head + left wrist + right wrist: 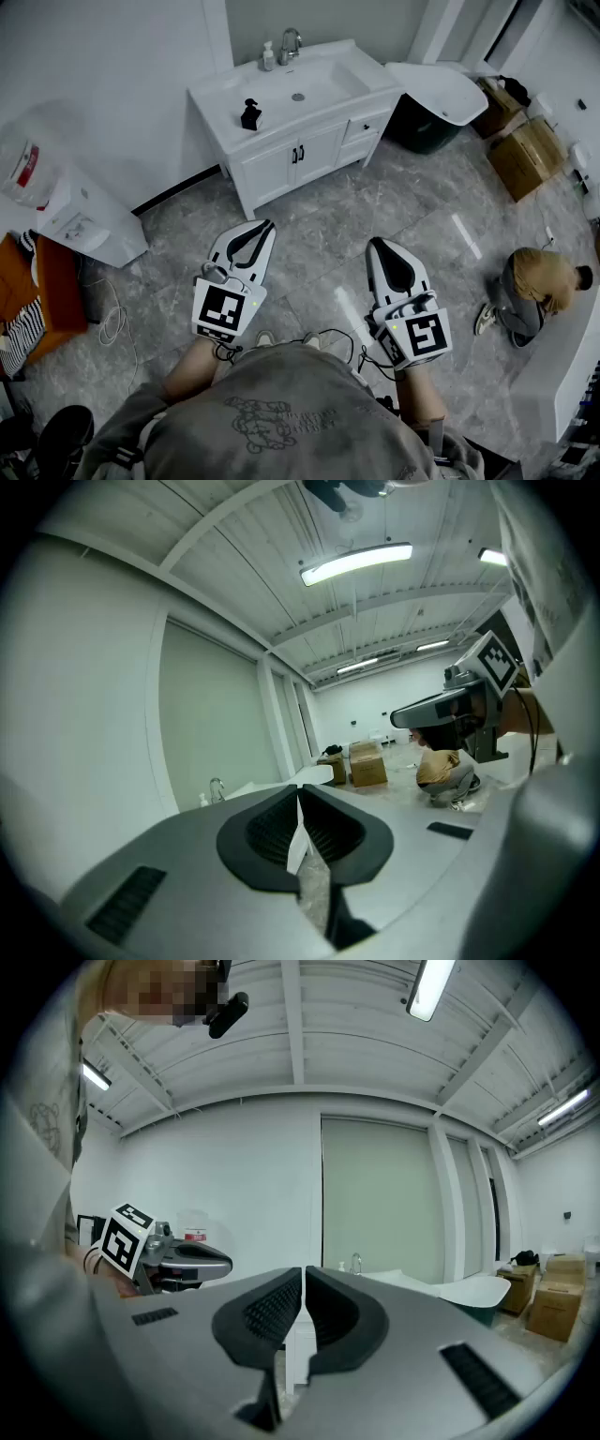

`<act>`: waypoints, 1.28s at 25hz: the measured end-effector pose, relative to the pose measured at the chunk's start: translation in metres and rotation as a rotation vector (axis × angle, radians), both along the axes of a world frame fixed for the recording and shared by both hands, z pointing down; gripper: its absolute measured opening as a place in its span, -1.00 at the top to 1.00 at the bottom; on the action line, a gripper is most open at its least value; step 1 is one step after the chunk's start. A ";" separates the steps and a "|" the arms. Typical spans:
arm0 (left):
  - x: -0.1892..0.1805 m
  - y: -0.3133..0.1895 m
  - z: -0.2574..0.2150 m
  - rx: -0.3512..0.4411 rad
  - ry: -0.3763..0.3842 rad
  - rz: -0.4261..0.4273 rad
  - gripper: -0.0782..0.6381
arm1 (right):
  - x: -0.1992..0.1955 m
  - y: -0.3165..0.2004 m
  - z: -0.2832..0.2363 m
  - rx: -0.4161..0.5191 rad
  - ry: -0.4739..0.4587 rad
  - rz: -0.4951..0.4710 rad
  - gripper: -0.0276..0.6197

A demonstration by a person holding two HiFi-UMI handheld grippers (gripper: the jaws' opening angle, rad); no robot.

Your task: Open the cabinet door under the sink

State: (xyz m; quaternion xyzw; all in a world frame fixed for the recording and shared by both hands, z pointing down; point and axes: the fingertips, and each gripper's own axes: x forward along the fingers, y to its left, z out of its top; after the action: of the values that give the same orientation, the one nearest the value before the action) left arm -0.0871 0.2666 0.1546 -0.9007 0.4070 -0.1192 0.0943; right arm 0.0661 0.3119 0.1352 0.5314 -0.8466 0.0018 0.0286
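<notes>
Grey floor (375, 211) separates the cabinet door (320, 157) from closed left hand-held gripper (265, 226) and closed right hand-held gripper (377, 245).

We count two tongs, the left tongs (266, 226) and the right tongs (376, 243); one sink (321, 79); one faucet (290, 42); one soap bottle (268, 57); two cabinet doors (270, 174) (319, 153); two cardboard boxes (530, 155) (497, 105); one crouching person (539, 281).

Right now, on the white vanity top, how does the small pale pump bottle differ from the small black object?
Colour: the small pale pump bottle is whitish; the small black object is dark all over. Place: the bottle stands at the back, beside the chrome faucet; the black object stands near the front edge. Both stand upright on the white vanity top.
</notes>
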 end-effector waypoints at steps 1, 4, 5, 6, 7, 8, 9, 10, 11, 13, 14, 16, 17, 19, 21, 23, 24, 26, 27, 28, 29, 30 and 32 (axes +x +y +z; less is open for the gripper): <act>0.002 0.001 0.000 -0.001 0.001 0.000 0.70 | 0.002 0.001 -0.001 0.005 -0.013 0.002 0.81; 0.007 0.004 0.000 -0.003 -0.001 0.000 0.70 | 0.010 0.003 -0.003 0.013 -0.046 0.004 0.81; 0.009 0.005 0.000 -0.003 -0.003 -0.001 0.70 | 0.012 0.003 -0.003 0.012 -0.050 0.003 0.81; 0.011 0.005 0.000 -0.003 -0.004 -0.002 0.70 | 0.014 0.003 -0.003 0.011 -0.052 0.001 0.81; 0.013 0.005 0.000 -0.004 -0.004 -0.002 0.70 | 0.016 0.004 -0.003 0.010 -0.054 -0.002 0.81; 0.015 0.005 0.000 -0.005 -0.004 -0.003 0.70 | 0.018 0.004 -0.002 0.010 -0.058 -0.008 0.81; 0.017 0.005 0.001 -0.008 -0.004 -0.003 0.70 | 0.019 0.004 -0.002 0.009 -0.062 -0.016 0.81; 0.020 0.006 0.002 -0.010 -0.004 -0.004 0.70 | 0.020 0.004 -0.001 0.007 -0.063 -0.022 0.81; 0.022 0.006 0.003 -0.014 -0.005 -0.005 0.70 | 0.021 0.005 0.002 0.001 -0.059 -0.024 0.81; 0.027 0.008 0.006 -0.021 -0.005 -0.008 0.70 | 0.026 0.005 0.008 -0.018 -0.036 -0.022 0.81; 0.030 0.008 0.007 -0.025 -0.006 -0.010 0.70 | 0.029 0.005 0.012 -0.028 -0.023 -0.021 0.81; 0.036 0.010 0.009 -0.030 -0.008 -0.015 0.70 | 0.035 0.006 0.016 -0.047 -0.014 -0.023 0.81; 0.040 0.011 0.009 -0.031 -0.008 -0.019 0.70 | 0.039 0.006 0.017 -0.052 -0.018 -0.023 0.81; 0.047 0.013 0.010 -0.032 -0.008 -0.027 0.70 | 0.047 0.008 0.020 -0.056 -0.026 -0.029 0.81; 0.054 0.016 0.013 -0.033 -0.013 -0.034 0.70 | 0.053 0.011 0.022 -0.054 -0.034 -0.041 0.81; 0.061 0.020 0.015 -0.030 -0.019 -0.040 0.70 | 0.060 0.015 0.025 -0.050 -0.050 -0.054 0.81; 0.065 0.020 0.015 -0.028 -0.021 -0.042 0.70 | 0.064 0.015 0.027 -0.049 -0.060 -0.058 0.81; 0.071 0.021 0.014 -0.026 -0.024 -0.044 0.70 | 0.071 0.015 0.029 -0.057 -0.082 -0.060 0.81; 0.074 0.022 0.014 -0.027 -0.023 -0.043 0.70 | 0.074 0.014 0.031 -0.065 -0.091 -0.058 0.81; 0.076 0.022 0.013 -0.027 -0.021 -0.043 0.70 | 0.076 0.014 0.033 -0.071 -0.095 -0.058 0.81; 0.077 0.022 0.012 -0.028 -0.018 -0.043 0.70 | 0.078 0.013 0.035 -0.074 -0.093 -0.057 0.81; 0.078 0.020 0.012 -0.028 -0.017 -0.046 0.70 | 0.080 0.012 0.037 -0.076 -0.087 -0.058 0.81; 0.078 0.014 0.014 -0.032 -0.019 -0.054 0.70 | 0.084 0.008 0.043 -0.080 -0.079 -0.058 0.81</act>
State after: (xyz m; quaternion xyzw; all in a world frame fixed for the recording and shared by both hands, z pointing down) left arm -0.0090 0.2809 0.1689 -0.8896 0.4284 -0.1365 0.0806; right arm 0.1503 0.3197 0.1777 0.5048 -0.8613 0.0560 0.0163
